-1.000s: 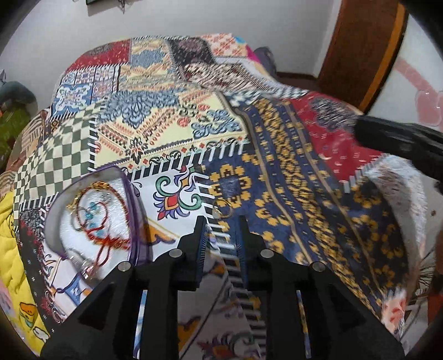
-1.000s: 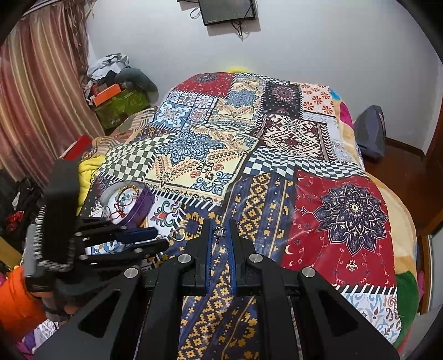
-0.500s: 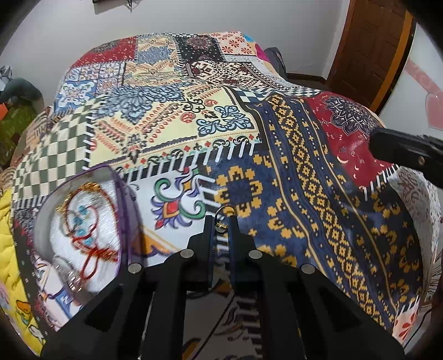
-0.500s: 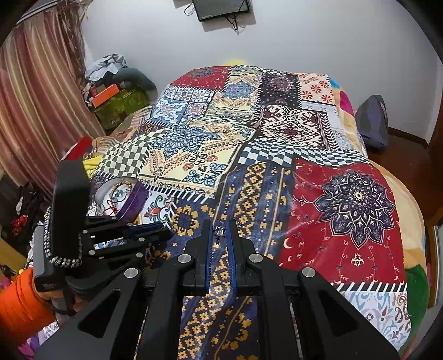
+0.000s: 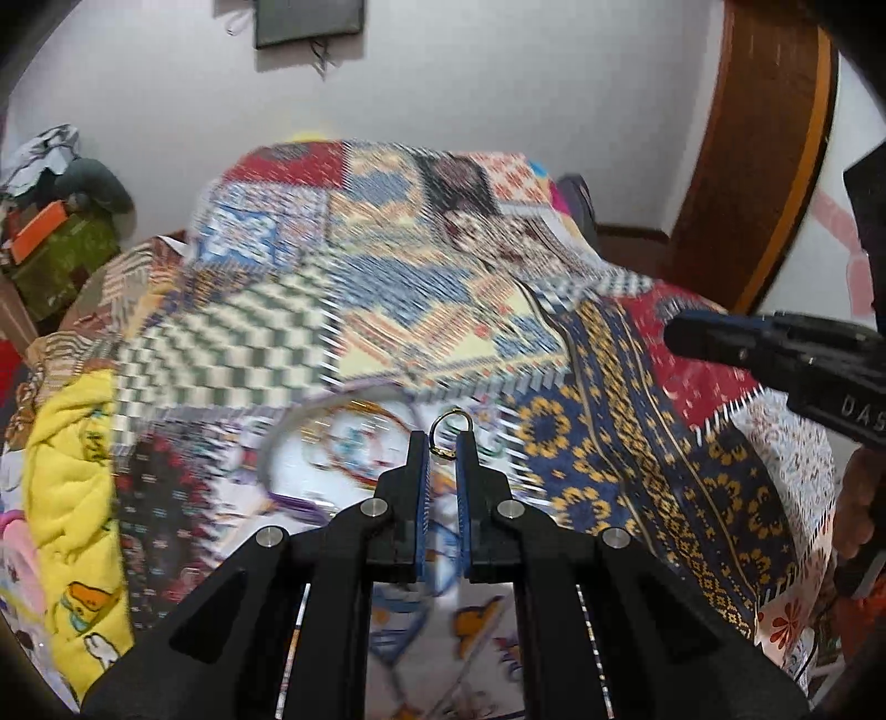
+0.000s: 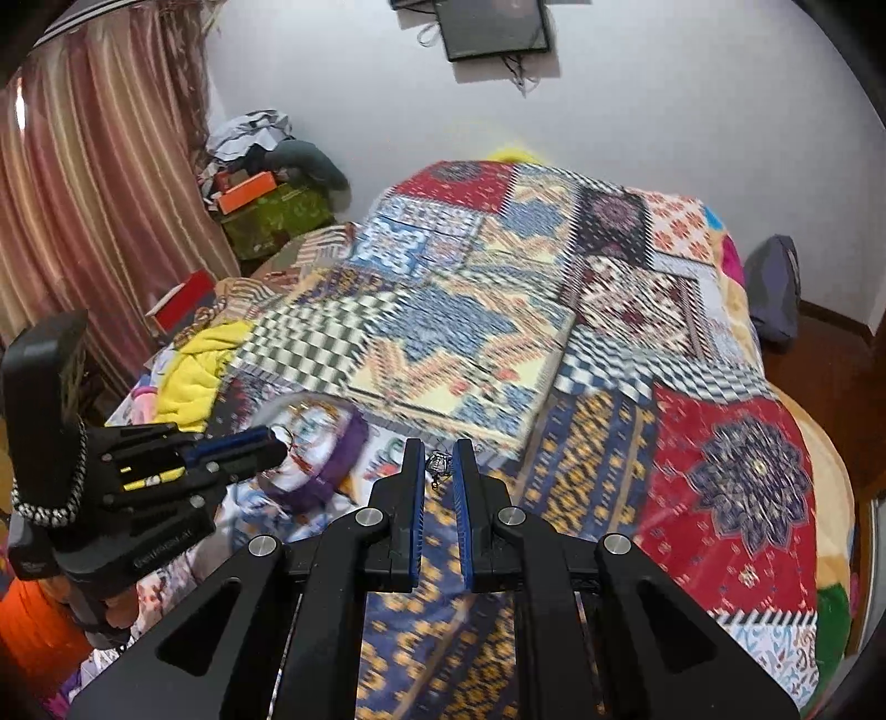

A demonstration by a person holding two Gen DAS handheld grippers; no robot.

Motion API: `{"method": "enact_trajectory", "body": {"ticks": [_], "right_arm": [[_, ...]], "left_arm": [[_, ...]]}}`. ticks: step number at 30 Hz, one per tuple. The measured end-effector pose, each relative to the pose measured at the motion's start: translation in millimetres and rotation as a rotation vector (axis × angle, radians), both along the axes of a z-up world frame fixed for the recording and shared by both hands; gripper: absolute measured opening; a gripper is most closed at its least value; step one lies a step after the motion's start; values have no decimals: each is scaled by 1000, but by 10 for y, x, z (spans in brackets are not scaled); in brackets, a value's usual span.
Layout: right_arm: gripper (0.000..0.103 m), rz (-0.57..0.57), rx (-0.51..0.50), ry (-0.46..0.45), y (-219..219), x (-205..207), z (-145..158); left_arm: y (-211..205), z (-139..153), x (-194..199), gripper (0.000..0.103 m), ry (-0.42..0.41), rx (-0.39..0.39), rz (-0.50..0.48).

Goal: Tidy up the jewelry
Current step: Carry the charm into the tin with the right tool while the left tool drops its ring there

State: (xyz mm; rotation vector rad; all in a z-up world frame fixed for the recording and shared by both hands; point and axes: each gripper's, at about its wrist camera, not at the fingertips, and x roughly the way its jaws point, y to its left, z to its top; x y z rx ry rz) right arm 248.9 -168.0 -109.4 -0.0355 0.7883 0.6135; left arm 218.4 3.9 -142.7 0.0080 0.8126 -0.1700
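Between the left tongs' [image 5: 443,443] tips, a gold ring [image 5: 449,433], clamped.

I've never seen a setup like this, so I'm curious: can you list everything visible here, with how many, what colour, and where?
Gold ring: one, gold, pinched at the left gripper's tips.
Small silver jewelry piece: one, silvery, between the right gripper's tips; too small to name.
Jewelry dish: one, purple rim, white inside, holding red and gold pieces, on the bed's left side.
Patchwork bedspread: one, multicoloured, covering the bed.
Yellow blanket: one, at the bed's left edge.
Curtain: one, pinkish striped, far left.
Wall frame: one, dark, on the white wall.
Wooden door: one, brown, right.
Left gripper: black, blue-padded fingers.
Right gripper: the same.
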Motion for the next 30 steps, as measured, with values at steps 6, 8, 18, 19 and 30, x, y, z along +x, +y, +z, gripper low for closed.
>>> {"method": "enact_trajectory", "body": {"ticks": [6,8,18,19,30], "right_arm": [[9,63,23,-24,376,-3,106],[9,80,31,-26,491,5,109],[9,153,55,19,1039,71,-56],[9,152,58,23,1049,80,-75],[9,179,27,120,1272,142,-458]], "left_arm": [[407,198,-40,8,-51,-5,76],[512,215,-43,8,-58,-8,92],[720,30,51,8,-32,-42,112],[723,-8,65,8,-26,-45,111],[751,-303,237,8,28,-53,83]]}}
